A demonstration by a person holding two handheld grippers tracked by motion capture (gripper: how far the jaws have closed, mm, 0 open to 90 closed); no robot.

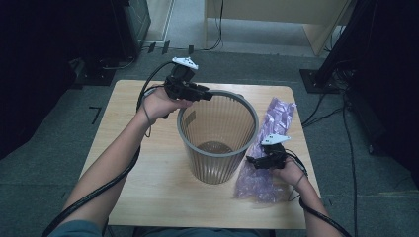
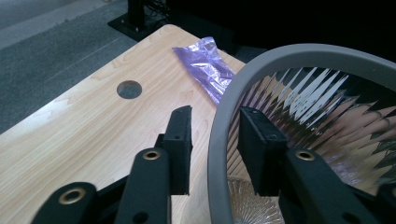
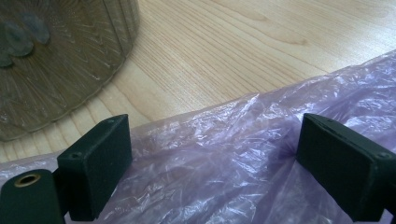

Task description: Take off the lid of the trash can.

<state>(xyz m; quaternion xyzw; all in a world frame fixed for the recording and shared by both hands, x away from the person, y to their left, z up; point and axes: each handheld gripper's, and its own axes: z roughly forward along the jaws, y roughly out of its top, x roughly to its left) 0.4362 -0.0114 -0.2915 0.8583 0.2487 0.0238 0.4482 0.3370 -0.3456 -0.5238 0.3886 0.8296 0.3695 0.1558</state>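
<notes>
High view, items listed by size, largest first.

Counter [image 1: 148, 197]: pale wood, a round cable hole near its far left edge, seen in the left claw view.

Waste basket [image 1: 218, 136]: ribbed translucent wall, grey rim, upright at the middle of the counter, nothing inside that I can make out. My step in hand, as I judge it, is pinning this basket by its rim so a liner can go in.

Purple plastic bag [image 1: 269, 148]: crumpled flat along the counter's right edge, running from the far right corner toward the near one, just beside the basket.

Left claw [image 2: 215, 149]: straddles the basket's far-left rim, one jaw outside the wall, one inside. Jaws part-closed; a sliver of gap shows on each side of the rim, so I count it as not yet clamped. To do this well I would close squarely on the grey band, not the thin ribbed wall, and keep the basket from tipping toward me.

Right claw [image 3: 212, 154]: jaws spread wide, hovering low over the bag with film between them, gripping nothing. I would pinch one layer near an open edge, not a whole fold.

Left hand [image 1: 158, 104]: forearm reaching diagonally across the near left corner, wrist bent, claw pointing right and down onto the rim.

Right hand [image 1: 290, 173]: by the near right edge, claw aimed left toward the basket's base.
</notes>
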